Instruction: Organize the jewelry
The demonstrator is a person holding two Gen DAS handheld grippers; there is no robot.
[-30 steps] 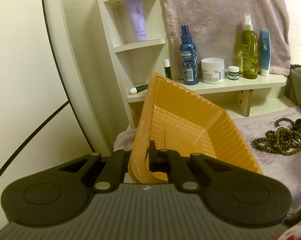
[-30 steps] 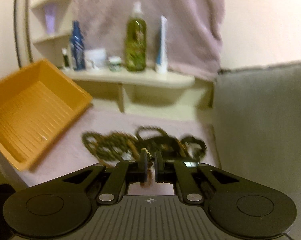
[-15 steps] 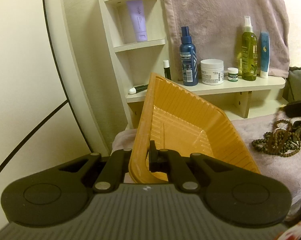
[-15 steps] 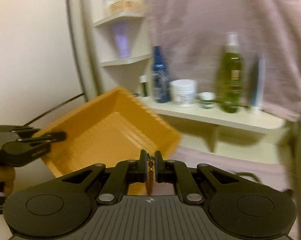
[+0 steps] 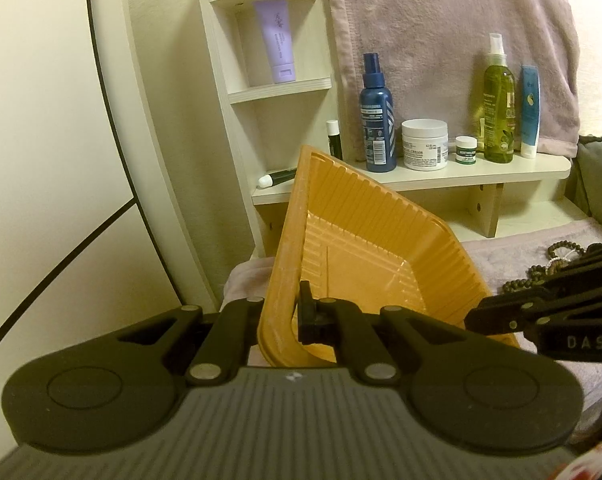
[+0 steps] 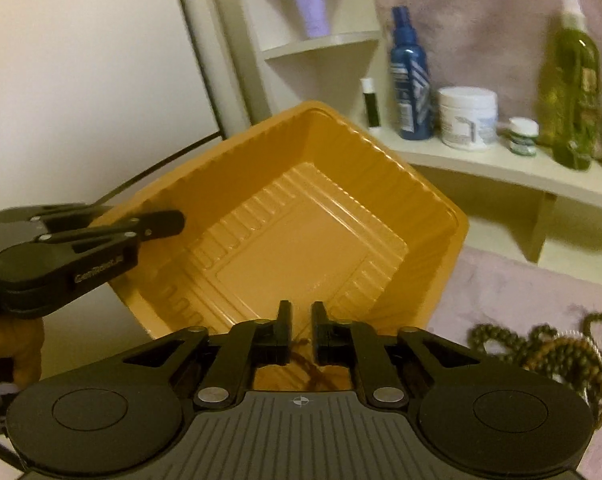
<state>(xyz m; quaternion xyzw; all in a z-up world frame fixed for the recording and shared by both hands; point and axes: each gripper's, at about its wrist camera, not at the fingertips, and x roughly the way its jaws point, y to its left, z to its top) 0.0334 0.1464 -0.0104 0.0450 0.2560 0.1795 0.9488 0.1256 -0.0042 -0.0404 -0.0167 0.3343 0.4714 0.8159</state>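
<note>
Over the left end of the mauve cloth-covered surface (image 5: 513, 256), the left gripper (image 5: 288, 312) is clamped on the near wall of an orange plastic tray (image 5: 365, 248), one finger outside the rim and one inside, holding the tray tilted up on its edge. The right wrist view looks into the same tray (image 6: 309, 240): its ribbed floor is bare across the middle. The right gripper (image 6: 300, 320) hangs above the tray's near corner with its jaws a narrow gap apart and nothing pressed between the pads; a thin brown strand of jewelry (image 6: 313, 366) lies just below that gap on the tray's floor, mostly hidden by the gripper body. In the left wrist view the right gripper (image 5: 473, 322) reaches in from the right edge, over the tray's right rim. A heap of dark beaded necklaces (image 6: 541, 348) rests on the cloth to the right of the tray, apart from it. Behind, a white shelf (image 5: 461, 176) carries a blue spray bottle (image 5: 377, 120), a white cream jar (image 5: 424, 144) and a green spray bottle (image 5: 499, 100) in front of a hanging mauve towel (image 5: 441, 32).
</note>
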